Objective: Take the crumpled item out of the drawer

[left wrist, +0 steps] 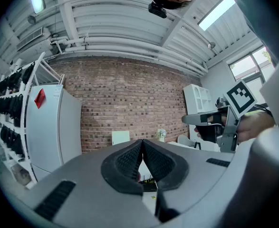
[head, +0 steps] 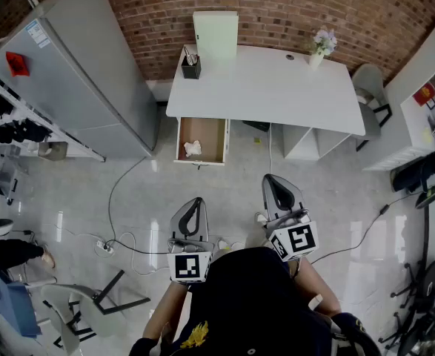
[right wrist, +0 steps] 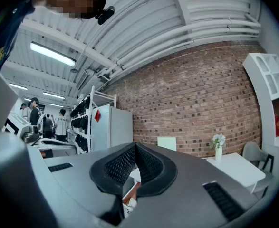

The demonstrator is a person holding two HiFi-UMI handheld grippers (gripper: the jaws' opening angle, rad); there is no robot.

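Note:
A white crumpled item lies in the open wooden drawer pulled out from the left front of the white desk. My left gripper and right gripper hang over the floor well short of the drawer, both pointing towards it. Each is shut with nothing between its pads. In the left gripper view the jaws meet at the tips, and the right gripper shows at the right edge. In the right gripper view the gripper is shut too, and the drawer with the crumpled item shows below it.
A grey fridge stands left of the desk, with shoe racks further left. On the desk are a black pen holder, a pale green board and a flower vase. Cables run across the floor. A chair stands at the right.

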